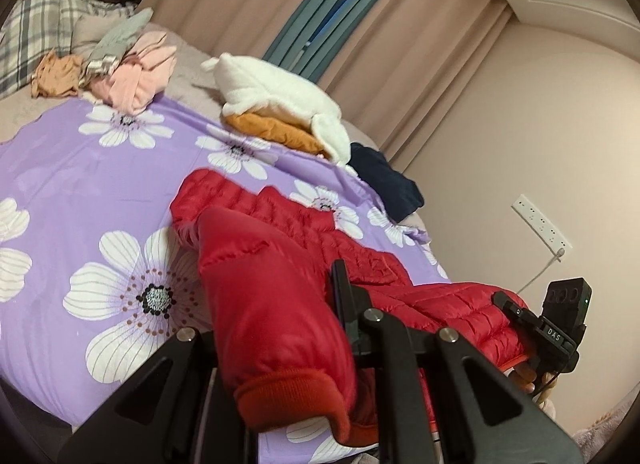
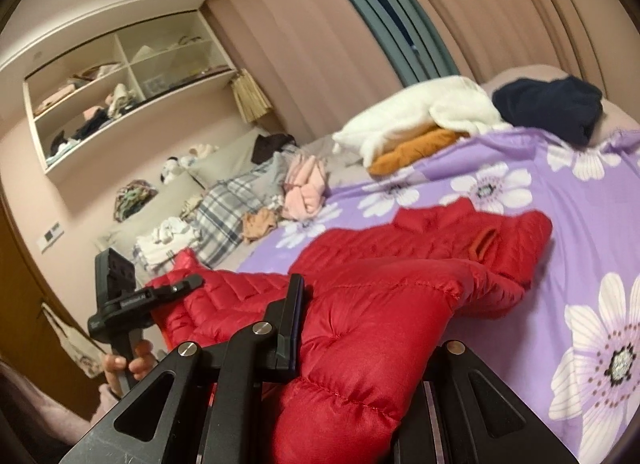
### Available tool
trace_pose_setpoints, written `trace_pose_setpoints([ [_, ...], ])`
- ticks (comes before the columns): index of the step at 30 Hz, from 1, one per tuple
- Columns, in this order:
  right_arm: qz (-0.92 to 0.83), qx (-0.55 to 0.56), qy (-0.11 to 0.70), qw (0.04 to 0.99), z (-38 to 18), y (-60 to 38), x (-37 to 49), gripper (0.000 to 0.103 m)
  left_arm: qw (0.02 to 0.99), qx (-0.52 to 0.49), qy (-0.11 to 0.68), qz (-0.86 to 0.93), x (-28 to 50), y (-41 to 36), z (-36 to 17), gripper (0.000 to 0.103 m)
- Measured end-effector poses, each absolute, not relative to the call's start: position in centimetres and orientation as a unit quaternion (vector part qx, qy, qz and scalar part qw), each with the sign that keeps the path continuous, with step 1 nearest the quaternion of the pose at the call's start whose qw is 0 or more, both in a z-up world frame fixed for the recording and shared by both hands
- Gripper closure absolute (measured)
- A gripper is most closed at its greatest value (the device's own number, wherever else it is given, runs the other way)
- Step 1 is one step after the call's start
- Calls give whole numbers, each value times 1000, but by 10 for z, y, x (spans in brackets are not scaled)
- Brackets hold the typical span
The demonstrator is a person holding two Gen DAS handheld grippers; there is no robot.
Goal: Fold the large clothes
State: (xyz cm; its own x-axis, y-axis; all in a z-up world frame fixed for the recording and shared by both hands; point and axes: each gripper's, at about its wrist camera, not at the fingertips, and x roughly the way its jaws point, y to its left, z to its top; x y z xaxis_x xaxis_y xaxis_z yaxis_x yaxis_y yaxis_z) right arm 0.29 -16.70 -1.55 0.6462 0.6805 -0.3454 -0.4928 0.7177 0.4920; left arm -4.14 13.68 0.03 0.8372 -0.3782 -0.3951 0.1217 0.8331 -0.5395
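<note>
Item: red puffer jacket [image 1: 360, 260], spread on the bed's purple floral cover [image 1: 80, 183]. Left tongs [image 1: 280, 328] pinched the cuffed sleeve; right tongs [image 2: 360, 356] pinched the other near part. Step, judged: lifting for a fold. Next move: carry both grips across evenly.

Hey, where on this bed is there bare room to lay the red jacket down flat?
The purple floral sheet is bare left of the red jacket, from the pink clothes down to the near edge. It's crowded at the pillows and around the white fleece and navy garment.
</note>
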Motion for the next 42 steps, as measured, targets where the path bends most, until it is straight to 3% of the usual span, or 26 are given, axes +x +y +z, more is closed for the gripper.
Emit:
trace_pose_setpoints([
  [16,354,177,198,897,14,-176,-8,85,939,-228,201,-161,-63,131,42,89],
  [42,333,202,249,887,-6,-177,12,85,922,-249,261,-142,-30,136,16,89],
])
